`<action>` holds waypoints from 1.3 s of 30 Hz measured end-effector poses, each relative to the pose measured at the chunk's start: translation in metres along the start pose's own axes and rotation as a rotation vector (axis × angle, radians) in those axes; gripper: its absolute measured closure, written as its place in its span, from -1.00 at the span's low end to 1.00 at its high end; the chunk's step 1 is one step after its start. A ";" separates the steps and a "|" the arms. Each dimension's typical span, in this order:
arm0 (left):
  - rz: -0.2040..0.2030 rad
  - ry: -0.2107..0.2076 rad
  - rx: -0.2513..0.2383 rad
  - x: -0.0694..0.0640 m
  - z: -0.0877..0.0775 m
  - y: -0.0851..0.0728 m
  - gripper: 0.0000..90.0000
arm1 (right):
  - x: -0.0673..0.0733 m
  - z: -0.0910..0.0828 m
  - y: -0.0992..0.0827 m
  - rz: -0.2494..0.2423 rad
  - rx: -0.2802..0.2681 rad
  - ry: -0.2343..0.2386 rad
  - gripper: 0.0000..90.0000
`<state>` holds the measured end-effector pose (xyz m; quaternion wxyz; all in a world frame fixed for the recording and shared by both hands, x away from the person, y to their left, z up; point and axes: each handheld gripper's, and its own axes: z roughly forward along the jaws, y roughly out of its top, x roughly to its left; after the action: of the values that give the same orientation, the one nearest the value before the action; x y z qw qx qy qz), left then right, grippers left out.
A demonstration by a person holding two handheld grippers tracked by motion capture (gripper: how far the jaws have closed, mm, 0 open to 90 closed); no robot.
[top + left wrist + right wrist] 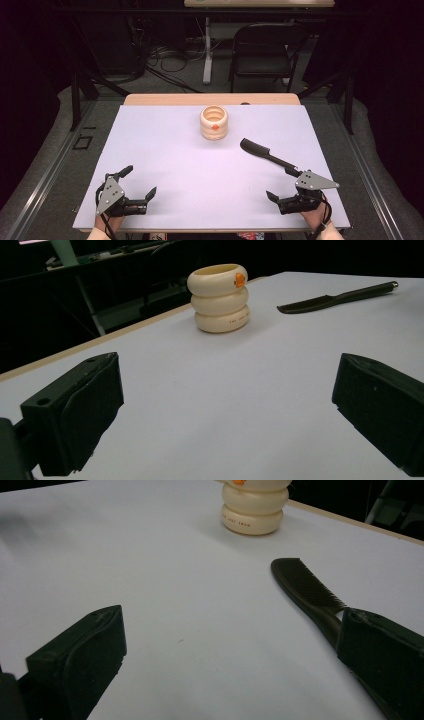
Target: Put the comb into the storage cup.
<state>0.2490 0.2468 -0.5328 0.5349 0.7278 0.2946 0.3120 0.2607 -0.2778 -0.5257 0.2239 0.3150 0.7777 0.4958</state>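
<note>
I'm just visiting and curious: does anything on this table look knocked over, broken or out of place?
Nothing stands out. The cream ringed holder stands upright near the far edge of the white table, and the black comb lies flat on the right, whole as far as I can see. No spills. Both the left gripper and the right gripper are open, holding nothing.

Not much to read here tbh. The cream ribbed holder [219, 297] has a tiny line of dark print on its bottom ring, showing in both gripper views, but it's way too small and blurry to make out. There's also a little orange mark [240, 280] near its rim, no legible letters.
</note>
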 end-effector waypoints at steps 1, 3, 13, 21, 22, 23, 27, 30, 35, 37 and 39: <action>-0.002 0.001 0.000 0.000 0.000 0.000 -1.00 | -0.001 0.001 0.000 0.005 0.006 -0.003 -1.00; -0.001 0.000 0.000 0.000 0.000 0.000 -1.00 | -0.003 0.003 -0.001 0.014 0.020 -0.011 -1.00; 0.006 0.000 0.004 -0.001 0.001 0.001 -1.00 | -0.011 0.008 -0.001 0.023 0.052 -0.030 -1.00; 0.004 -0.002 0.008 0.000 0.001 0.000 -1.00 | -0.021 0.015 0.001 0.032 0.077 -0.056 -1.00; 0.003 -0.001 0.009 0.000 0.002 0.000 -1.00 | -0.021 0.015 0.001 0.032 0.077 -0.056 -1.00; 0.003 0.000 0.009 0.000 0.002 0.000 -1.00 | -0.021 0.015 0.000 0.034 0.080 -0.057 -1.00; 0.005 0.001 0.006 -0.001 0.001 0.000 -1.00 | -0.026 0.018 0.001 0.043 0.090 -0.057 -1.00; 0.006 0.000 0.009 -0.001 0.001 0.000 -1.00 | -0.028 0.020 0.001 0.044 0.097 -0.060 -1.00; 0.004 -0.002 0.012 -0.001 0.002 0.000 -1.00 | -0.032 0.022 0.001 0.058 0.102 -0.070 -1.00; 0.002 -0.003 0.012 0.000 0.002 0.000 -1.00 | -0.035 0.023 0.001 0.064 0.106 -0.077 -1.00; 0.002 -0.003 0.013 -0.001 0.002 0.000 -1.00 | -0.037 0.025 0.000 0.066 0.114 -0.079 -1.00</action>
<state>0.2501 0.2453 -0.5337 0.5303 0.7321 0.2952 0.3094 0.3034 -0.2888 -0.5343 0.2195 0.3718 0.7846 0.4449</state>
